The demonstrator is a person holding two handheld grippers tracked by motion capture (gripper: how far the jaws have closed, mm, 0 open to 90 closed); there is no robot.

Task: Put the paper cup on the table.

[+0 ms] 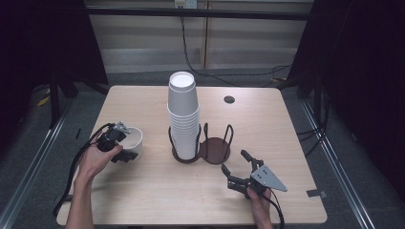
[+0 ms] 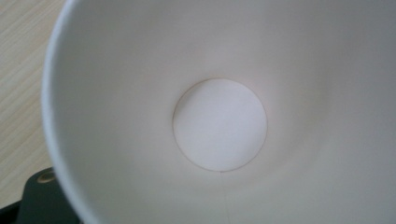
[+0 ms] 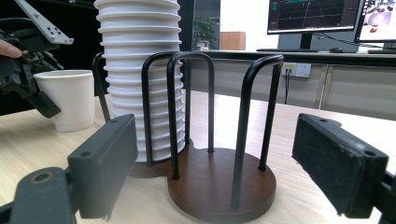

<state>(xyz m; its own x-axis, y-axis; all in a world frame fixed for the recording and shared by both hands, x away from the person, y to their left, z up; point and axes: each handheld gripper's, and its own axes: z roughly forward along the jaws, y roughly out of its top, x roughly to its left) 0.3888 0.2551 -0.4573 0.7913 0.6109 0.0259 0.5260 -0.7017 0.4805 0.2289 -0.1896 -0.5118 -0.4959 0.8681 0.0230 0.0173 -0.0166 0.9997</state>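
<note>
A single white paper cup stands upright at the table's left, and my left gripper is shut on it. The left gripper view looks straight down into that cup, with one black finger outside its wall. A tall stack of upside-down white cups fills the left slot of a dark brown wire-post cup holder; its right slot is bare. My right gripper is open just in front of the holder, its pads wide apart, facing the empty slot and the stack.
The wooden table has a round cable hole at the back right. Black curtains flank both sides, and cables run across the floor behind. Monitors stand on a desk far behind the holder.
</note>
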